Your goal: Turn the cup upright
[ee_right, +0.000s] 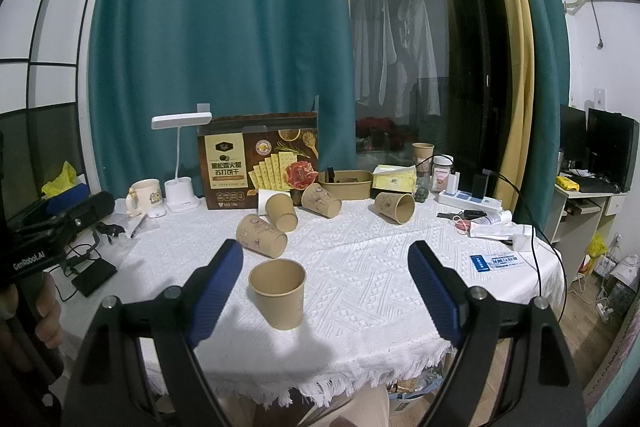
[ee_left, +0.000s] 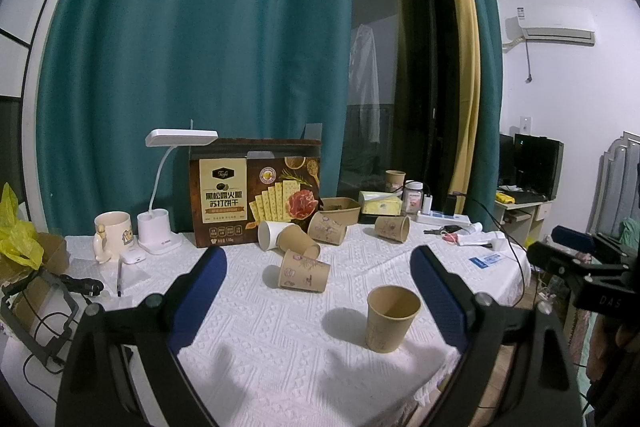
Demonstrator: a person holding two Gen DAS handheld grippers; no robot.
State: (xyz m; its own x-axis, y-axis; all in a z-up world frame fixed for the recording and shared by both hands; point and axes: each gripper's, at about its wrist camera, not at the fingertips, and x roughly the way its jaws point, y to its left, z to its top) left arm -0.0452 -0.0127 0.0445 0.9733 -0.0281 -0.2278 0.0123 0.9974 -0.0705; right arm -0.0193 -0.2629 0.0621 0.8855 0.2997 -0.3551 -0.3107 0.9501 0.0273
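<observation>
Both tools, left (ee_left: 318, 279) and right (ee_right: 326, 275), gape empty, and the tipped cup (ee_right: 261, 233) lies sideways ahead, nearer the right one.

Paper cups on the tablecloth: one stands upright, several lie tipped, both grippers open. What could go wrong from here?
1. The nearest tipped cup lies just behind the upright cup; reaching past could knock the upright one over.
2. The tipped cups look light and round, so a nudge may roll them before the right gripper closes.
3. The pair by the cracker box touch; grabbing one may drag the other.
</observation>
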